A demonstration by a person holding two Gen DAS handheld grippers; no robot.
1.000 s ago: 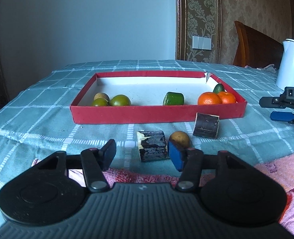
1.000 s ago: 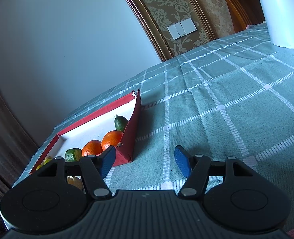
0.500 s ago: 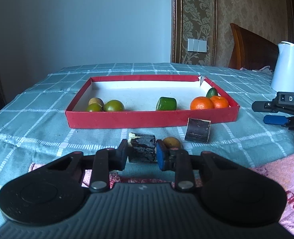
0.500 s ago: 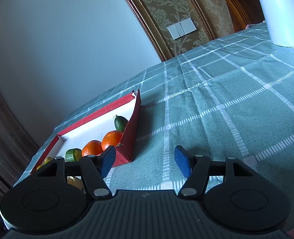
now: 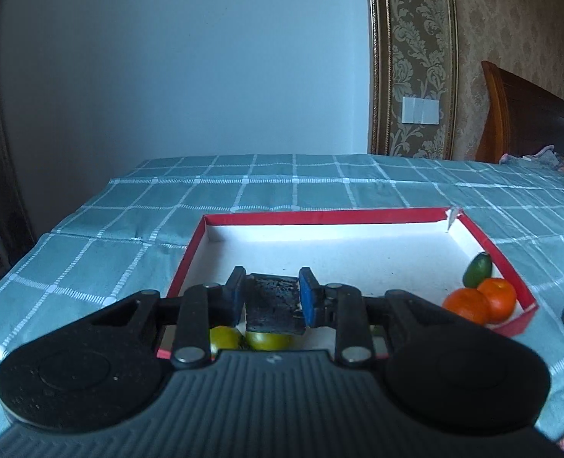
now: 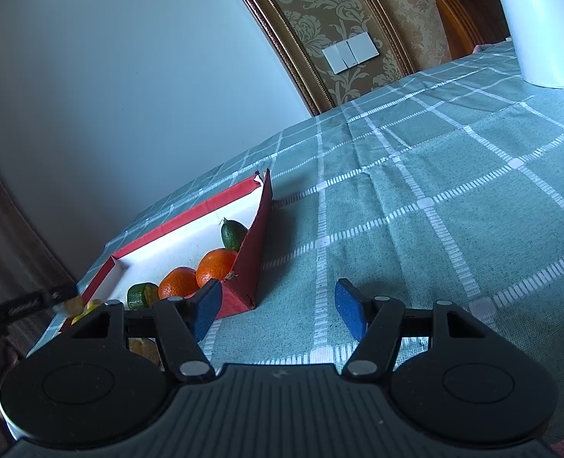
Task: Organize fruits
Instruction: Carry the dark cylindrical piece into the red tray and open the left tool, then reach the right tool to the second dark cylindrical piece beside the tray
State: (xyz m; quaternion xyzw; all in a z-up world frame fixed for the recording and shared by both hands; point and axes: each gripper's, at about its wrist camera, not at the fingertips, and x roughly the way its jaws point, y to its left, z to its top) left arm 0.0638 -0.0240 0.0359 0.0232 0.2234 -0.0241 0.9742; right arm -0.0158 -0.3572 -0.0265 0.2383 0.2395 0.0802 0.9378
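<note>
Left wrist view: the left hand-held gripper [image 5: 272, 297] is clamped on a dark, charred-looking chunk [image 5: 273, 305], both blue pads pressed to its sides, and it hangs over the near edge of the red tray [image 5: 320, 216]. Two green fruits [image 5: 243, 337] peek out just beneath the chunk, inside the tray. At the tray's right end sit two oranges [image 5: 480, 303] touching each other, with a small dark green fruit [image 5: 477, 274] right behind them against the wall.

From the right wrist camera, the right hand-held gripper [image 6: 278, 307] stands half open with nothing between its pads, over the green checked cloth on the surface [image 6: 434, 191], just beside the tray's near right corner. Inside the tray there, the oranges, the small green fruit and a cut green piece [image 6: 141, 294] lie along the near wall. A white kettle [image 6: 541, 26] stands well apart at the far right.
</note>
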